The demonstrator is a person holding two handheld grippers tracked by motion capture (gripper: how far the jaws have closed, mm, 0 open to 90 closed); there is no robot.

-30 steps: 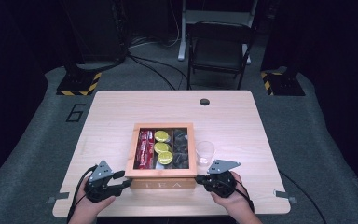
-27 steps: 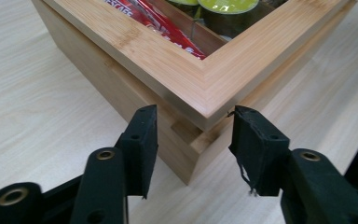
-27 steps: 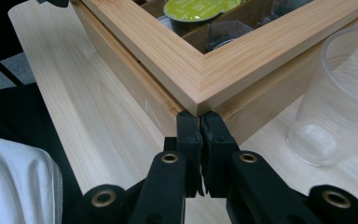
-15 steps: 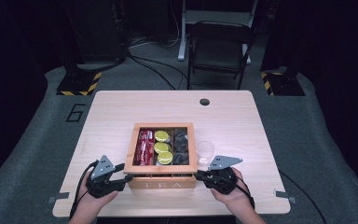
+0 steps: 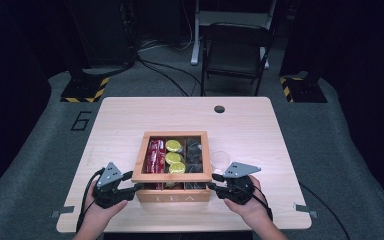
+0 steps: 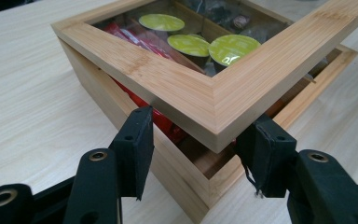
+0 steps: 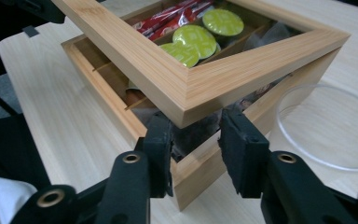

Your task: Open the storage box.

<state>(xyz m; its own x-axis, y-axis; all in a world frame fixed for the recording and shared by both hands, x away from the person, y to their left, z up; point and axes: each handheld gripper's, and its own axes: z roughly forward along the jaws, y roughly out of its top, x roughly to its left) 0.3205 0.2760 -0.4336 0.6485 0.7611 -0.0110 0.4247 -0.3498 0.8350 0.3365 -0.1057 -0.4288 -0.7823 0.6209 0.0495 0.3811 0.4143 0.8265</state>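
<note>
Box lid raised at its front corners, one gripper under each.

Left gripper (image 6: 193,151) and right gripper (image 7: 196,151), jaws apart, straddle the lid (image 6: 186,88) corners; the box (image 5: 172,192) sits mid-bench (image 5: 260,125). Lid judged rigid, light, smooth, its window fragile: lift by the frame.

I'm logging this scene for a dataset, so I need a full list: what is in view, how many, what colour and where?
Table: one, light wood, centre.
Tea box: one, bamboo, near edge of table.
Lid: one, bamboo frame with clear pane, front raised off the box.
Capsules: three, yellow-green tops, middle compartment.
Red packets: several, left compartment.
Dark packets: count unclear, right compartment.
Glass: one, clear, right of the box.
Chair: one, dark, beyond the table.
Left gripper: black, at the lid's front left corner.
Right gripper: black, at the front right corner.
</note>
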